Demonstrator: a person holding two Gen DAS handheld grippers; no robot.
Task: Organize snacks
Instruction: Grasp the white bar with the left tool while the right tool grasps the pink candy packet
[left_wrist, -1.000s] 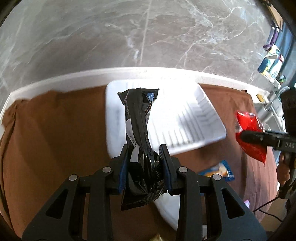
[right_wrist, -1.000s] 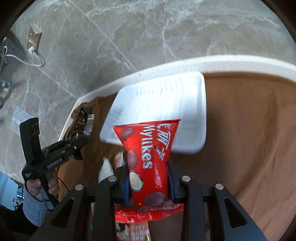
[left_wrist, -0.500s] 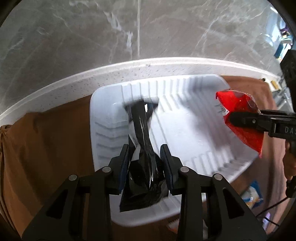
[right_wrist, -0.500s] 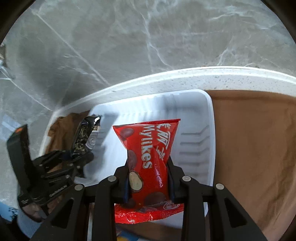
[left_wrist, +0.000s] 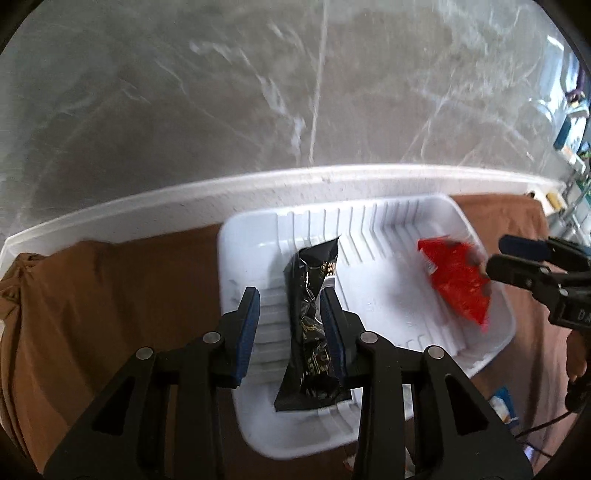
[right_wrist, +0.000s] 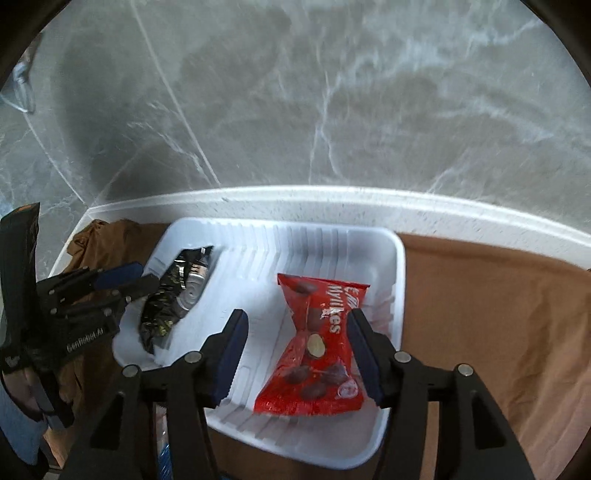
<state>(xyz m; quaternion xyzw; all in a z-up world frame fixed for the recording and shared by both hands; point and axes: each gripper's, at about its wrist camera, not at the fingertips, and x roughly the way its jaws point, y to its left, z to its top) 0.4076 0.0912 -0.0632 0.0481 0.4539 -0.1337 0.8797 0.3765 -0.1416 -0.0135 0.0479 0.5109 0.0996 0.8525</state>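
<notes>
The white tray (left_wrist: 373, 254) is thin plastic with ridged sides and round corners. It sits on a soft brown cloth (left_wrist: 110, 295) that covers the worktop (left_wrist: 184, 206). The worktop has a white speckled edge that curves just past the far side of the tray. Beyond that edge is a grey marble floor (left_wrist: 258, 110) with pale veins.

Two snacks are in the tray. The black snack pack (left_wrist: 314, 328) is long, shiny and crinkly. It lies between the two fingers of the left hand-held gripper (left_wrist: 290, 325). The right finger touches it, but the left finger stands apart from it, so this hand-held gripper is open and not squeezing the pack. The pack's near end hangs over the tray's near rim.

The red snack bag (right_wrist: 317, 343) is smooth and glossy, pinched in the middle like a bow, with round chocolate balls printed on it. It lies flat on the tray floor between the fingers of the right hand-held gripper (right_wrist: 295, 350). Those jaws are opening and the blue pads are not pressing the bag. The right finger is just beside the bag and the left finger is well apart from it.

The middle of the tray, between the two hand-held grippers, is bare white plastic. The brown cloth to the right of the right hand-held gripper is bare too.
</notes>
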